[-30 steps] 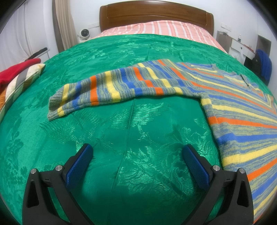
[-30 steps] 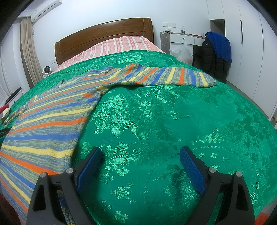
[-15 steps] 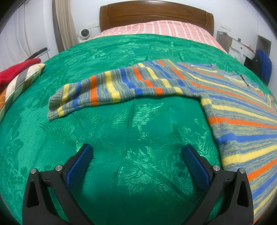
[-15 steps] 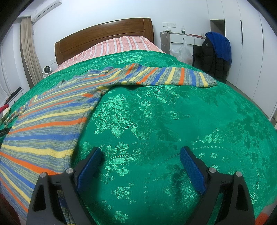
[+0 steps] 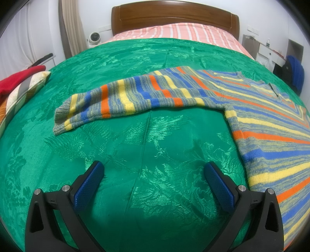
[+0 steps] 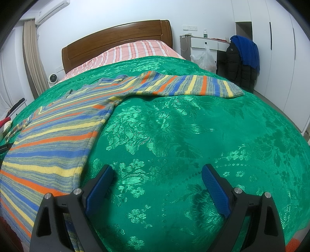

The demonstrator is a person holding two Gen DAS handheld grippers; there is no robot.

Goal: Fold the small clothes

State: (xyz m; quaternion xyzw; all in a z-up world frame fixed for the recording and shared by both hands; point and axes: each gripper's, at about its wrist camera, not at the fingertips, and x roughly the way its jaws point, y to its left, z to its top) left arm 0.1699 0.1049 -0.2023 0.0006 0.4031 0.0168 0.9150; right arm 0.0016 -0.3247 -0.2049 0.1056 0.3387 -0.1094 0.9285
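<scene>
A striped knit sweater (image 5: 271,124) in blue, yellow, orange and grey lies flat on the green bedspread (image 5: 135,147). One sleeve (image 5: 120,100) stretches out to the left in the left wrist view. The other sleeve (image 6: 193,85) reaches to the right in the right wrist view, where the sweater's body (image 6: 50,139) fills the left side. My left gripper (image 5: 154,170) hovers open over bare bedspread, below the left sleeve. My right gripper (image 6: 157,172) is open too, just right of the sweater's side edge. Neither holds anything.
A wooden headboard (image 5: 174,17) and pink striped sheet (image 5: 184,33) lie at the far end. A red cloth on a pillow (image 5: 21,81) sits at the bed's left edge. A chair with dark and blue jackets (image 6: 244,58) and a white desk (image 6: 203,42) stand to the right.
</scene>
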